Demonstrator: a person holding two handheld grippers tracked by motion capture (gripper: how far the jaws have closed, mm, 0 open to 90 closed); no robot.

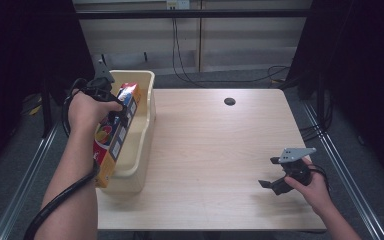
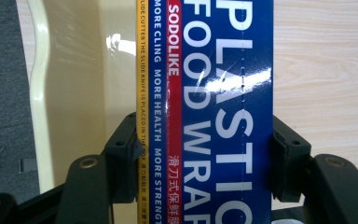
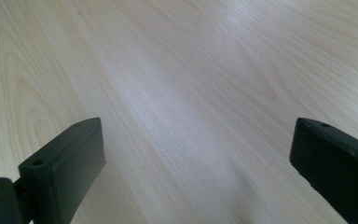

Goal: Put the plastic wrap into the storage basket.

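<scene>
In the high view, the right gripper sits nearest, at about 4 o'clock on the table, held low over the bare wood with its jaws spread wide and nothing between them. The right gripper view looks along those two jaws at plain wood grain.

Farther off, at about 9 o'clock, the left gripper clamps a long box of plastic wrap across its width. In the left gripper view the pads press both long sides of the box, whose blue face reads "PLASTIC FOOD WRAP".

The box lies lengthwise over a cream bin at the table's left edge, its near end at the bin's near wall, its far end raised toward 11 o'clock. A dark hole marks the tabletop at 12 o'clock.
</scene>
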